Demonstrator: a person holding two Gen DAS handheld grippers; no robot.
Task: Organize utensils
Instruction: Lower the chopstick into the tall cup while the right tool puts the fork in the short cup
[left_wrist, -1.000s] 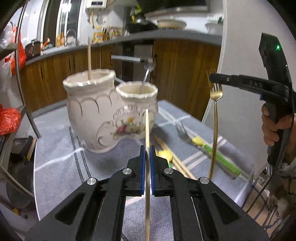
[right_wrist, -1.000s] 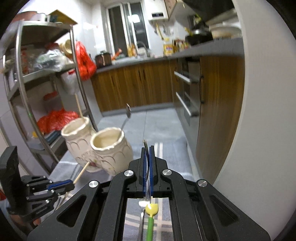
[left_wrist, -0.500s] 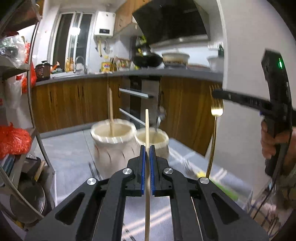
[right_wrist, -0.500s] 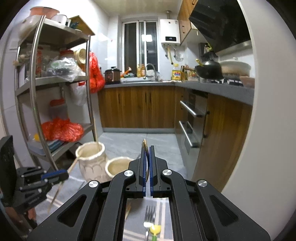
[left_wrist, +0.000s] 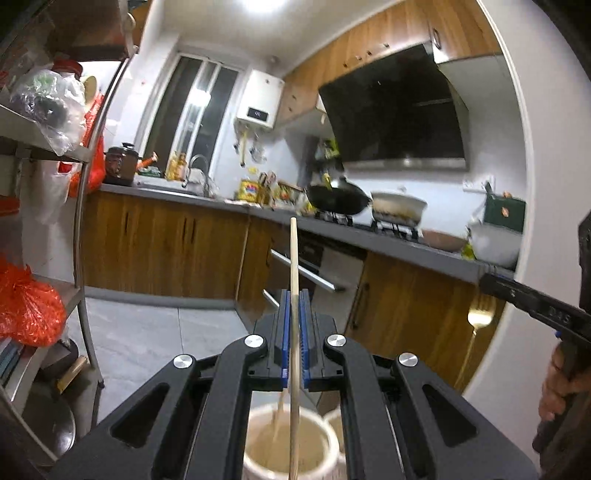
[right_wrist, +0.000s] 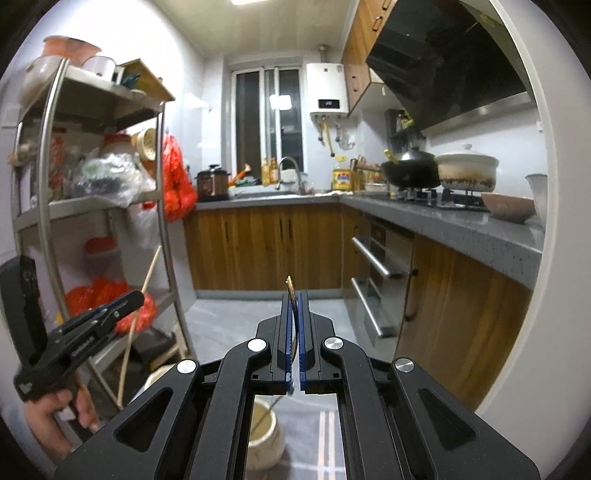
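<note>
Our left gripper (left_wrist: 293, 325) is clamped on 1 wooden chopstick (left_wrist: 293, 258), upright over the larger jar (left_wrist: 325, 439). Our right gripper (right_wrist: 294, 325) pinches the gold fork (left_wrist: 480, 317). We should lower each straight down, centred over its opening, before letting go.

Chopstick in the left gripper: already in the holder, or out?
Out. The chopstick stands upright, clamped in the left gripper, above the holder.

We see a ceiling lamp (left_wrist: 264, 5) glaring at top; fisheye edges bend, and the left view smears with motion blur.
</note>
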